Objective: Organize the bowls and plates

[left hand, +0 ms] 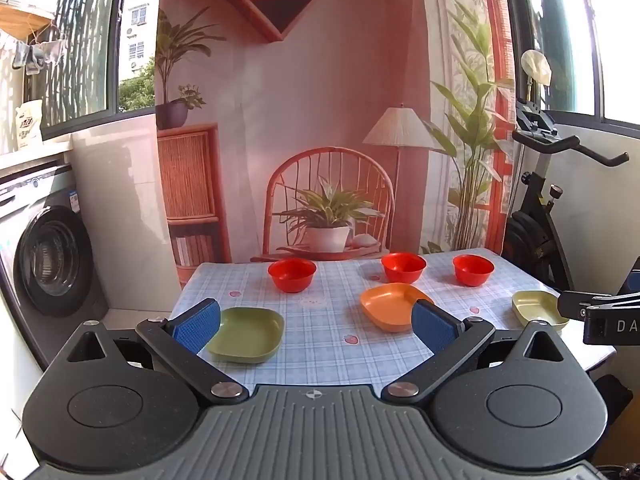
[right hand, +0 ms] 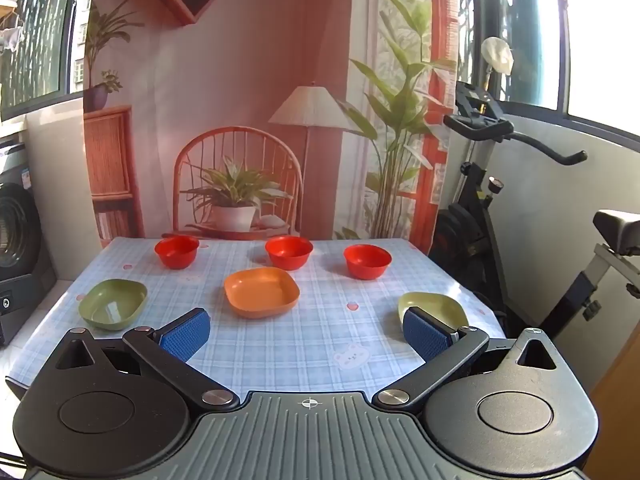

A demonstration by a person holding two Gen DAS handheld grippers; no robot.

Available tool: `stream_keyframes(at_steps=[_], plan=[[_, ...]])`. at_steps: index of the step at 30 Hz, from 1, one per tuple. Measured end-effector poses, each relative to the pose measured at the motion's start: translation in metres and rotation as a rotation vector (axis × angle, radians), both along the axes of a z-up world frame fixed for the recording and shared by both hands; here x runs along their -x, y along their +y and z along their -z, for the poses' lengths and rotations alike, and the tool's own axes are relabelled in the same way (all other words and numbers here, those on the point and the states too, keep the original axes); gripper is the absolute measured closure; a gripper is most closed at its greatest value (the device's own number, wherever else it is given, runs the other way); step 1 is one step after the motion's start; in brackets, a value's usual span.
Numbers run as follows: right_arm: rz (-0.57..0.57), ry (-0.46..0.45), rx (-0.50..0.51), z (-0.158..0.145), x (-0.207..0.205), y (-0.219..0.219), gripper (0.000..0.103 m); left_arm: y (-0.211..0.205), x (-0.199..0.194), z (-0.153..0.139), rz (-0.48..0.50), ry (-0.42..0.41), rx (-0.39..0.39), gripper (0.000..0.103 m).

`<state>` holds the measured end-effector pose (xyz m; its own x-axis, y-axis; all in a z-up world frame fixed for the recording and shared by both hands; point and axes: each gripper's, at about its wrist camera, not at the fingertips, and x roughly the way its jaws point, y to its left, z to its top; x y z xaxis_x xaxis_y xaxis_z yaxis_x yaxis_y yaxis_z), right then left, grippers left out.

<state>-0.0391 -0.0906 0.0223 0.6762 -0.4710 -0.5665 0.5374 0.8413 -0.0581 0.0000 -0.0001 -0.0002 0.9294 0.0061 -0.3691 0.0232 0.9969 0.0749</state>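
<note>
Checked tablecloth (right hand: 280, 340) before printed backdrop (right hand: 248, 80).

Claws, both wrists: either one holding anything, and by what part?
Nothing held. The left claw and right claw are both open and above the table, no plate or bowl between their pads.

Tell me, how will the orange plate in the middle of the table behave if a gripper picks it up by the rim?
The orange plate looks like thin moulded plastic, so it is probably light and stiff, not fragile. Its glossy surface may slip, though the textured blue fingers should help. Being shallow with a raised rim and flat base, it should not roll, but may tilt when held by one edge.
</note>
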Motion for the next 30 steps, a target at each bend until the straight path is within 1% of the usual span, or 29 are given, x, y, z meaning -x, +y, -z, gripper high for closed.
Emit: stream_keyframes(at_steps=[1, 7, 10, 14, 18, 19, 20, 30], plan=[[0.000, -0.001, 0.000, 0.0001, 0.0001, -0.0002, 0.000, 0.0000, 0.0005, 0.0000, 0.002, -0.009, -0.001, 0.001], [0.002, -0.002, -0.002, 0.0010, 0.0000, -0.0010, 0.000, 0.0011, 0.0003, -0.0001, 0.002, -0.005, 0.009, 0.001], [0.002, -0.006, -0.001, 0.0003, 0.0005, -0.0015, 0.000, -0.0002, 0.0028, -0.0050, 0.002, -0.011, 0.012, 0.001], [-0.006, 0.000, -0.001, 0.0029, -0.0001, 0.0004, 0.000, -0.0013, 0.0025, -0.0035, 0.005, 0.000, 0.010, 0.001], [-0.004, 0.000, 0.000, 0.0033, -0.0006, 0.0008, 0.000, 0.0026, 0.0010, -0.0024, 0.005, -0.010, 0.019, 0.001], [-0.003, -0.001, 0.001, -0.0007, 0.0063, 0.0035, 0.000, 0.0031, 0.0010, -0.0026, 0.005, -0.010, 0.021, 0.001], [0.004, -0.003, -0.001, -0.0029, 0.0017, -0.0035, 0.000, 0.0026, 0.0012, -0.0027, 0.005, -0.010, 0.020, 0.001], [0.005, -0.005, -0.002, -0.0013, 0.0014, -0.0019, 0.000, -0.0002, 0.0026, -0.0027, 0.007, -0.016, 0.012, 0.001]])
